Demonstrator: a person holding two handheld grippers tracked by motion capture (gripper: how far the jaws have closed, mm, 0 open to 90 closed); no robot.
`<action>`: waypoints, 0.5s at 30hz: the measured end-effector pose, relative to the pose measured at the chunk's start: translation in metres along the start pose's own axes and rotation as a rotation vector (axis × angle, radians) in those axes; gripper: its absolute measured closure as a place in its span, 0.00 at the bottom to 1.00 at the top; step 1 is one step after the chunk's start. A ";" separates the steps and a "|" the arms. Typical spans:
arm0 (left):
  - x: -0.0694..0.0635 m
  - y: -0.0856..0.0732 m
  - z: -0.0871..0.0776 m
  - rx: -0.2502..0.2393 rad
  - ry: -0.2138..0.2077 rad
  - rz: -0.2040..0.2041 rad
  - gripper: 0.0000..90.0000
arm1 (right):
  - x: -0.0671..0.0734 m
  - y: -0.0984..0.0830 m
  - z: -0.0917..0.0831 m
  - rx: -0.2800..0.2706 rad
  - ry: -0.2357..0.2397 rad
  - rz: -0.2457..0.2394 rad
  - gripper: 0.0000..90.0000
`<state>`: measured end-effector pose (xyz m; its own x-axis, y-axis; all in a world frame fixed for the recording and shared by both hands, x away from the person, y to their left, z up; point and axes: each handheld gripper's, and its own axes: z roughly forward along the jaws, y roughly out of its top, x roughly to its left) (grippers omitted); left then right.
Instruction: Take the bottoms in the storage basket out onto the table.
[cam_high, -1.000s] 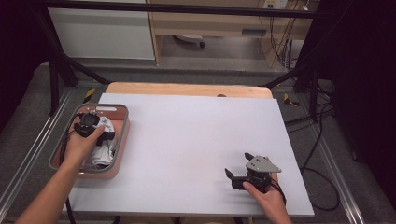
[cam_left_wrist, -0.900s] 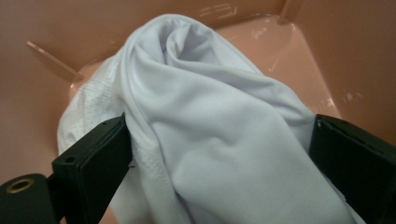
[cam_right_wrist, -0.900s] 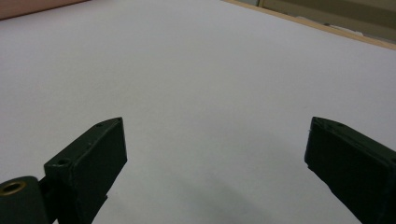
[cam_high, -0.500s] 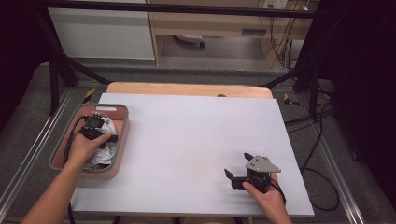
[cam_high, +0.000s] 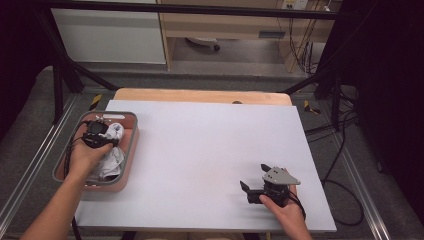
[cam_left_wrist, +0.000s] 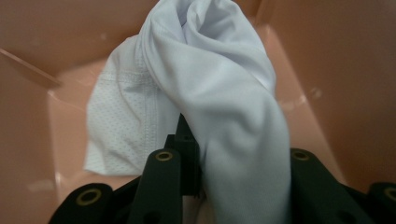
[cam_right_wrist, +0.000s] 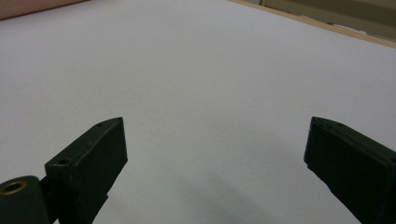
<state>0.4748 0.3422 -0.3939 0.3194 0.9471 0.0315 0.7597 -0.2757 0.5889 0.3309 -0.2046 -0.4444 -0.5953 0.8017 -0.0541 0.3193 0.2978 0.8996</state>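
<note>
A crumpled white cloth (cam_high: 112, 160) lies in a pink bin (cam_high: 131, 150) at the table's left edge. My left gripper (cam_high: 97, 131) reaches down into the bin. In the left gripper view its jaws have just been closing and now pinch a fold of the white cloth (cam_left_wrist: 210, 84), which drapes over the left gripper (cam_left_wrist: 219, 154). The bin's pink wall (cam_left_wrist: 327, 70) surrounds it. My right gripper (cam_high: 253, 176) rests near the table's front right, open, with nothing between its jaws. The right gripper view has the right gripper (cam_right_wrist: 215, 140) over bare white surface.
The white tabletop (cam_high: 210, 140) stretches wide between the two hands, with a wooden strip (cam_high: 200, 95) along its far edge. Black frame legs and cables stand on the floor around the table.
The left hand has shifted slightly inside the bin over the cloth. The right hand and its gripper have stayed where they were.
</note>
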 end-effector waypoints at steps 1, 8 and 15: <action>0.000 0.000 0.000 0.000 0.000 0.000 0.78 | 0.000 0.000 0.000 0.000 0.000 0.000 0.07; 0.008 0.012 -0.042 -0.181 -0.017 -0.022 0.78 | 0.000 0.002 0.001 -0.002 -0.004 0.000 0.07; 0.004 0.034 -0.076 -0.268 -0.048 -0.009 0.78 | 0.001 0.000 -0.001 -0.007 0.000 0.000 0.06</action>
<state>0.4591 0.3486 -0.3124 0.3444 0.9388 -0.0093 0.5874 -0.2077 0.7822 0.3292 -0.2045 -0.4438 -0.5952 0.8017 -0.0545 0.3140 0.2945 0.9026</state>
